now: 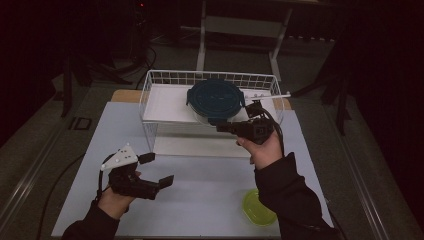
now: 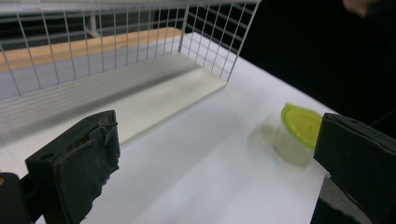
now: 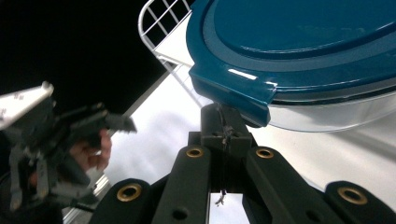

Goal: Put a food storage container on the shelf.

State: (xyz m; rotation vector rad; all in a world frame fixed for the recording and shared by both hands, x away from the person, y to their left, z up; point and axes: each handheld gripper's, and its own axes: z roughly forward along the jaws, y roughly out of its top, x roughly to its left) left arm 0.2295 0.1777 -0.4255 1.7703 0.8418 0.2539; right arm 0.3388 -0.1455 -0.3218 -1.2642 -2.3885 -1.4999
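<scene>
A round clear container with a dark blue lid sits at the front right of a white wire basket. My right gripper reaches the container's near edge. In the right gripper view its jaws stand together, pinched on the lid's protruding tab. My left gripper hovers low over the white table at the left, open with nothing between its jaws. In the left gripper view it points toward a small clear tub with a yellow-green lid.
The yellow-green tub stands near the table's front right edge, beside the right sleeve. A white board lines the basket floor. The white tabletop lies between basket and hands. Dark floor and frame legs surround the table.
</scene>
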